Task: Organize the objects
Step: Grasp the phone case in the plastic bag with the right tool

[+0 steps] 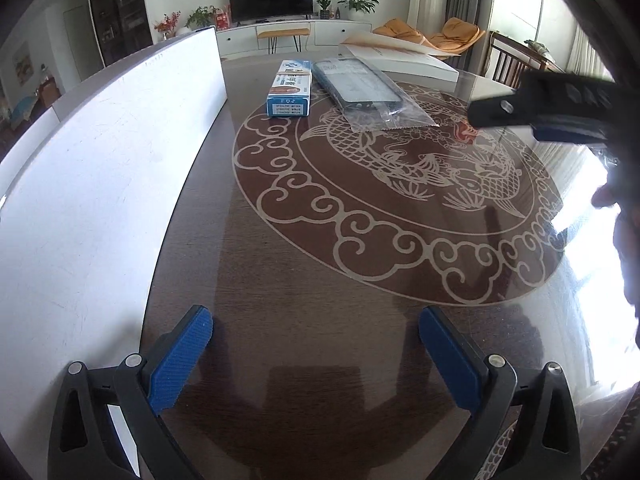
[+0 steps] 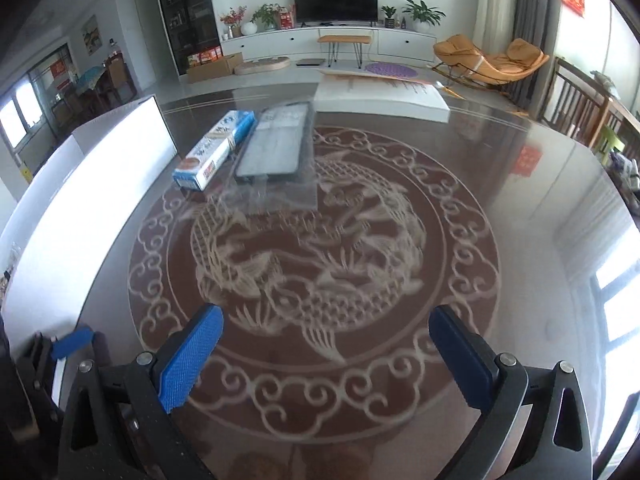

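so both grippers, left (image 1: 316, 354) and right (image 2: 326, 354), hang wide open and empty; blue-and-white cardboard box (image 1: 289, 88) touches the bagged dark phone case (image 1: 356, 85), print unreadable.

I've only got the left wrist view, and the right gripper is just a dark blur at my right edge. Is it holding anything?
Observer: No. The right gripper is open and empty.
Operator: What is it facing?
Observer: The bagged phone case and the blue-and-white carton beside it, beyond the fish pattern.
Operator: Does it see my gripper?
Observer: Only one blue fingertip of the left gripper, at its lower left edge.
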`<state>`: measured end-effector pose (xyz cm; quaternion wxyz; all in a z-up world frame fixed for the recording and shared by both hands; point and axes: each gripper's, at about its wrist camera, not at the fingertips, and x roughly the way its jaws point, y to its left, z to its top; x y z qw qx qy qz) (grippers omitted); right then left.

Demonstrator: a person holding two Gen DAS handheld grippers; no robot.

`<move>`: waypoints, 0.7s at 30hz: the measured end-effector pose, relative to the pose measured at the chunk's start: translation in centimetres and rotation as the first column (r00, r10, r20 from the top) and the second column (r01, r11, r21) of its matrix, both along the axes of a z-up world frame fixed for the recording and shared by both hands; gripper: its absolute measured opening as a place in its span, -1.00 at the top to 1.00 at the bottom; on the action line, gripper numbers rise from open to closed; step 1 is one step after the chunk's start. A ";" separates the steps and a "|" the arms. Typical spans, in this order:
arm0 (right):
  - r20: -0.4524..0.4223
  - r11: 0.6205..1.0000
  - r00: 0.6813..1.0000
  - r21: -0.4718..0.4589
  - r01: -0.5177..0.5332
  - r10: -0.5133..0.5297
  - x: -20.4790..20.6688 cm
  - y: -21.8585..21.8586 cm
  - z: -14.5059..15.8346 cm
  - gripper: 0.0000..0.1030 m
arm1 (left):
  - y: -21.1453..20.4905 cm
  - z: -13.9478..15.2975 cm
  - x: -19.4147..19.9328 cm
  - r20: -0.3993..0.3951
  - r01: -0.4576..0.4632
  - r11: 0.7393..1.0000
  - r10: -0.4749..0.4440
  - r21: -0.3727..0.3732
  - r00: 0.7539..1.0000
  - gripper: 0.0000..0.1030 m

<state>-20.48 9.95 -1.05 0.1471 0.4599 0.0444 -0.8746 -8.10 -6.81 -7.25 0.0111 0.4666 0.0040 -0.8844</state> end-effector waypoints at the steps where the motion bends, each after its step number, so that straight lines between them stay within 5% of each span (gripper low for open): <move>1: 0.010 1.000 1.000 -0.004 -0.022 0.022 -2.5 -1.3 0.1 -1.00 | 0.0 0.0 0.0 -0.001 0.001 1.000 -0.001 0.001 1.000 -1.00; 6: 0.103 0.998 0.993 0.037 -0.057 0.053 -12.6 -7.4 -1.9 -0.99 | 0.0 0.0 0.1 -0.001 0.003 1.000 -0.003 0.002 1.000 -1.00; 10: 0.151 0.998 0.988 0.059 -0.035 0.026 -16.3 -10.1 -3.6 -0.99 | 0.0 0.0 0.0 -0.001 0.004 1.000 -0.004 0.003 1.000 -1.00; 13: 0.186 0.994 0.981 0.080 -0.074 0.058 -16.8 -11.3 -4.7 -0.92 | 0.0 0.0 0.0 -0.002 0.004 1.000 -0.004 0.003 1.000 -1.00; 15: 0.128 0.990 0.988 0.104 -0.098 0.084 -15.7 -11.2 -4.3 -0.49 | 0.1 0.0 0.0 -0.001 0.004 1.000 -0.004 0.003 1.000 -1.00; 21: 0.120 0.992 0.988 0.071 -0.108 0.099 -10.7 -6.7 -4.0 -0.49 | -0.1 0.1 -0.2 -0.001 0.004 1.000 -0.004 0.004 1.000 -1.00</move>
